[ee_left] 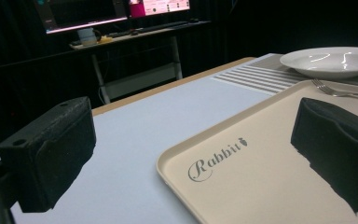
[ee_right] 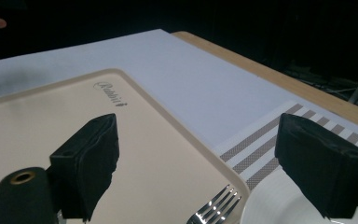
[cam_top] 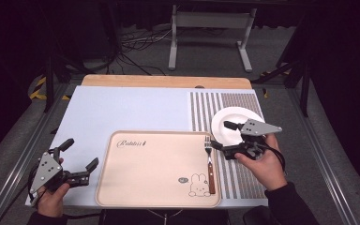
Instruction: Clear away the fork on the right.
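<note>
Both grippers I'm holding open and empty, right gripper (cam_top: 225, 136) hovering over fork (cam_top: 210, 165) tines, its body hiding the plate's (cam_top: 227, 117) near edge, left gripper (cam_top: 80, 155) idling left of the tray (cam_top: 154, 168).

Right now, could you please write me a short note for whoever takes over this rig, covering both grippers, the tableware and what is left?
Left gripper: open, holding nothing, over the near left corner of the pale blue mat, beside the tray.
Right gripper: open, holding nothing, poised over the gap between fork and plate.
Silver fork with a brown wooden handle: lies on the right edge of the beige rabbit-print tray, tines pointing away from the person.
White round plate: sits empty on the striped placemat, just right of the tray.
Done: fork is on the tray.
Left: probably the plate, which is still off the tray.
</note>
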### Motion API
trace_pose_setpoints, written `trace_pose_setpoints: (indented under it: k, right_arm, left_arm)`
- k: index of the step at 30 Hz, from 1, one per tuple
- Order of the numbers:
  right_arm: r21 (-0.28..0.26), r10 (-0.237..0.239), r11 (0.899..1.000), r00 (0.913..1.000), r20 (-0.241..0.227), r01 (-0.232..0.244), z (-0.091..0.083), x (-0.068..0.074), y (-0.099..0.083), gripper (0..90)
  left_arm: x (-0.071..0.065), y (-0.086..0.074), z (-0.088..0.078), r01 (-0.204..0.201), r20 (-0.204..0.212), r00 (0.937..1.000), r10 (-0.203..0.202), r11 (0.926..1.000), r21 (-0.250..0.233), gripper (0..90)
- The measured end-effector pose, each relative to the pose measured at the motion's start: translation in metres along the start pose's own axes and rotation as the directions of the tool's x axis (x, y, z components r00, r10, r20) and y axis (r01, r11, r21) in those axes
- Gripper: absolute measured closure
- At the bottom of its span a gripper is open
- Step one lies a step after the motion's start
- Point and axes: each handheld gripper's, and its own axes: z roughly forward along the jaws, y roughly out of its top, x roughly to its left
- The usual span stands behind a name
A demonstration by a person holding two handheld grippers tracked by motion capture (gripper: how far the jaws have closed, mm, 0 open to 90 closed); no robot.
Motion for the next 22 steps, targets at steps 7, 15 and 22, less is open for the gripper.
trace_pose_setpoints:
  k: [7,15,22]
  right_arm:
    - [-0.048,0.008,0.999,0.9999,0.006,-0.008,-0.021,-0.003,-0.022,14.6]
    - [-0.170,0.056,0.984,0.9979,0.031,-0.050,-0.045,-0.011,-0.058,16.2]
    - [-0.224,0.026,0.975,0.9973,0.068,-0.010,-0.052,-0.013,-0.080,15.9]
  left_arm:
    - [0.000,0.000,-0.001,0.000,-0.004,1.0000,0.000,1.0000,-0.004,0.5]
    - [0.000,0.000,-0.001,-0.003,-0.002,1.0000,0.003,1.0000,-0.002,0.5]
    - [0.000,0.002,-0.001,-0.010,0.000,1.0000,0.010,0.9999,-0.011,0.5]
